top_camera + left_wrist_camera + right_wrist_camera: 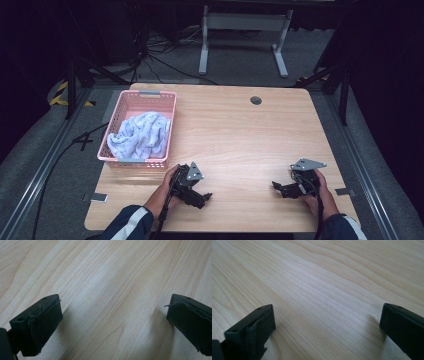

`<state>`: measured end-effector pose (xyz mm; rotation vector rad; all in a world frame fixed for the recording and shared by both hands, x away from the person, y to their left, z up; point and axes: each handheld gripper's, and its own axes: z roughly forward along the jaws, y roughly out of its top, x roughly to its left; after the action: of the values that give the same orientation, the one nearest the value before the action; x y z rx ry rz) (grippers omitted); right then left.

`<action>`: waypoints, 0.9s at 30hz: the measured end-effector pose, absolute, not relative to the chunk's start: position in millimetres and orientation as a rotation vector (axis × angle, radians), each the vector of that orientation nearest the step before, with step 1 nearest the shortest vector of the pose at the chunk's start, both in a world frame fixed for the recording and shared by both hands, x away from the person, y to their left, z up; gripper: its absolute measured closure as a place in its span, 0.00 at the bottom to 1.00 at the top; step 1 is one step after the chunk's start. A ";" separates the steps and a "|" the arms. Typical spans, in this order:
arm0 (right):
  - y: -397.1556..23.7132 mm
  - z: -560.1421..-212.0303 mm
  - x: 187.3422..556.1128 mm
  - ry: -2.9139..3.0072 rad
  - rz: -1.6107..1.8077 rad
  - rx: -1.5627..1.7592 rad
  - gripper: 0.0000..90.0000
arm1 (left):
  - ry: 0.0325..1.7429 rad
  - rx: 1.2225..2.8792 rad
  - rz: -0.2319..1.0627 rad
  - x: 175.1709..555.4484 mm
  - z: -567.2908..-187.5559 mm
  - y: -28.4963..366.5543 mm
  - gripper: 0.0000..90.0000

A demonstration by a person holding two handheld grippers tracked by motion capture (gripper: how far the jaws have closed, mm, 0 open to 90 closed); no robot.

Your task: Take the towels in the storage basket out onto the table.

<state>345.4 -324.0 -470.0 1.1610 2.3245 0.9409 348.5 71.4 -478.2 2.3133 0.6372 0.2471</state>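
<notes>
Now: left gripper (200,196) and right gripper (280,188) near table's (240,130) front edge, jaws spread, empty. Bare wood between. Crumpled cloth (140,135) inside pink basket (112,131) at left edge.

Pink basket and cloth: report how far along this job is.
Done: nothing visibly; the light blue cloth lies bunched inside the pink basket at the table's left edge.
In hand: nothing. The left gripper and right gripper rest near the front edge, jaws wide open over bare wood, apart from the basket.
Left: probably reaching for the cloth and everything after.
</notes>
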 end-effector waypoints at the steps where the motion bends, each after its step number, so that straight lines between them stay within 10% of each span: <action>1: -324.0 -470.0 345.4 2.324 0.941 1.161 0.00 | 0.637 2.313 0.247 348.5 -478.2 71.4 0.00; 18: -326.6 -470.0 342.8 2.337 0.946 1.144 0.00 | 0.428 2.396 0.170 342.7 -474.7 80.6 0.01; 22: -326.7 -470.0 342.8 2.338 0.945 1.143 0.00 | 0.378 2.392 0.175 339.0 -468.4 82.1 0.24; 27: -326.7 -470.0 342.6 2.338 0.945 1.145 0.01 | 0.363 2.375 0.213 337.1 -457.4 85.6 0.21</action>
<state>342.6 -326.7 -470.0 1.1446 2.3379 0.9447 337.1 85.6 -457.4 2.3747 0.3628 0.2131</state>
